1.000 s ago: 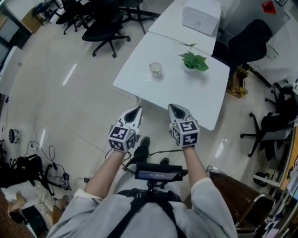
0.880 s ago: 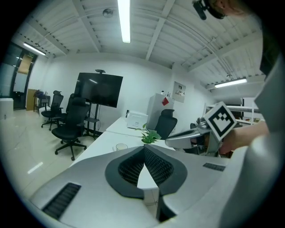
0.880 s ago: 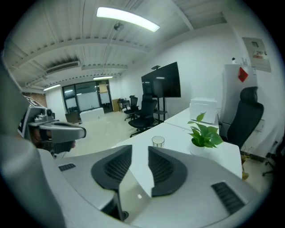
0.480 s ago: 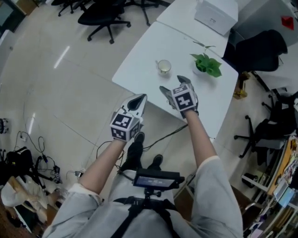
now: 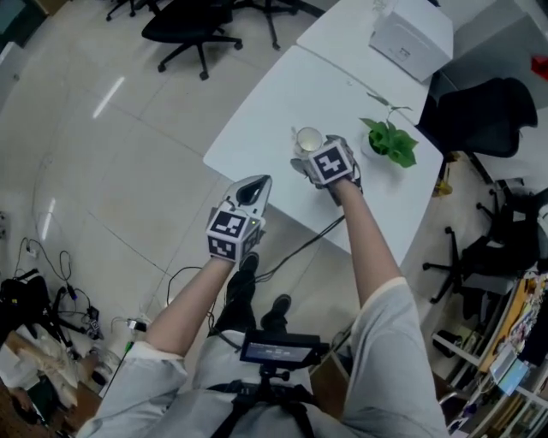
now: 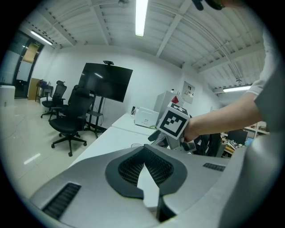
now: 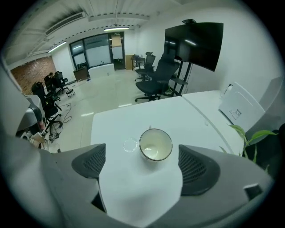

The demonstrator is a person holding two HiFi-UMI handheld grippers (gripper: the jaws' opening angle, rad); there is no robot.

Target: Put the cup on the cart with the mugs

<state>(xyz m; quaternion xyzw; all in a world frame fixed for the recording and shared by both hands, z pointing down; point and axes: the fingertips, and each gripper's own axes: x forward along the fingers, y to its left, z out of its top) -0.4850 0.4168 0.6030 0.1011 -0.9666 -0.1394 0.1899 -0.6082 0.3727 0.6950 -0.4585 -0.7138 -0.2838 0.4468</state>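
Note:
A small white cup (image 5: 308, 139) with a dark rim stands upright and empty on the white table (image 5: 282, 94). In the right gripper view the cup (image 7: 156, 144) sits just ahead of the jaws, centred in the gap. My right gripper (image 5: 315, 151) reaches over the table edge towards it. Its jaws are opening wide and the pads (image 7: 91, 162) touch nothing. My left gripper (image 5: 251, 186) hangs shut and empty over the floor near the table's front corner; its closed jaws (image 6: 144, 168) point at the table. No cart or mugs are in view.
A potted green plant (image 5: 390, 142) stands right of the cup and a white box (image 5: 412, 38) lies further back. A small clear ring (image 7: 130, 145) lies left of the cup. Office chairs (image 5: 184, 26) stand on the floor behind, with a black chair (image 5: 484, 103) at the right.
My right gripper has gone from close to my body out over the table to the cup, and its jaws have spread from shut to wide. The left gripper has hardly moved.

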